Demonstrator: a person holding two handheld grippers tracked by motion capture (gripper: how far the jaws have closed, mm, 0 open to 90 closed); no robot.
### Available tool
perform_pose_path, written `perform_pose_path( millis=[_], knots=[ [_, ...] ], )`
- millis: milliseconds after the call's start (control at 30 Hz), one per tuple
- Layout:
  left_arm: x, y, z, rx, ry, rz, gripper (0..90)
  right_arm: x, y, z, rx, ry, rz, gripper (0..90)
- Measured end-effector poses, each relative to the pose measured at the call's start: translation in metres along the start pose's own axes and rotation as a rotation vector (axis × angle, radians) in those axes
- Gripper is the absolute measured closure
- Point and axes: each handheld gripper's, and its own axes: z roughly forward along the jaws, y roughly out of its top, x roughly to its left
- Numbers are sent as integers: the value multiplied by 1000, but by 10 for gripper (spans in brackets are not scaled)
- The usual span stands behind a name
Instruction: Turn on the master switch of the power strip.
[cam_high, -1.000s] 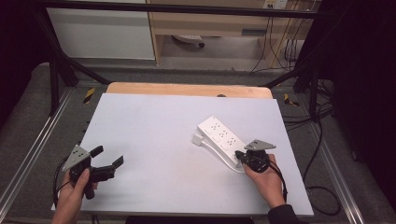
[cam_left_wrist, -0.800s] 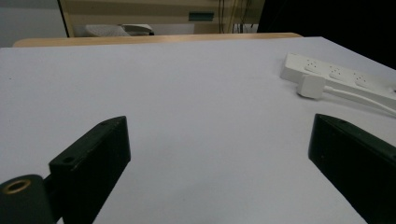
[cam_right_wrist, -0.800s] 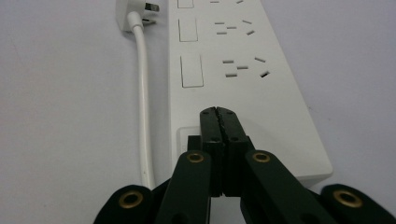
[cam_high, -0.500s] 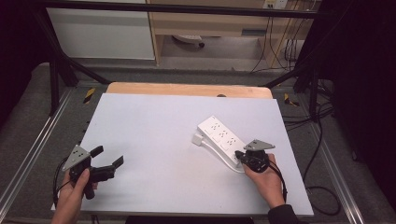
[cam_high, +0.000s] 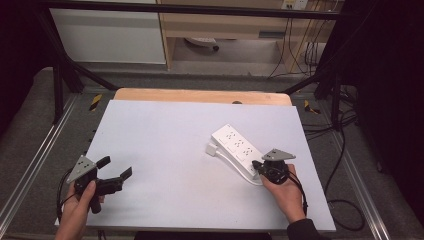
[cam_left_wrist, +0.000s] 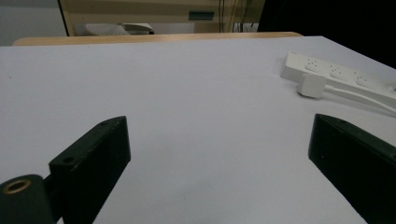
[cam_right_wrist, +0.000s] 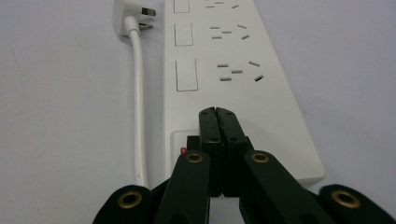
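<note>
white power strip (cam_high: 237, 152) lies diagonally, near end under the closed right tool (cam_right_wrist: 218, 113); left tool (cam_high: 114, 168) gapes.

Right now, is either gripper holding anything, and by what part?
Nothing is held. The right gripper is shut, its tips pressed on the near end of the power strip, by the switch. The left gripper is open.

Power strip (cam_high: 236, 147) alone blocks table (cam_high: 165, 135).
</note>
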Motion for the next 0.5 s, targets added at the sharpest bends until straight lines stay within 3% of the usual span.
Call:
perform_pose_path(
  millis=[500],
  knots=[
    [2,-1,1,7,10,-10,59,-3,-2,-4,-38,2,1,900]
  ],
)
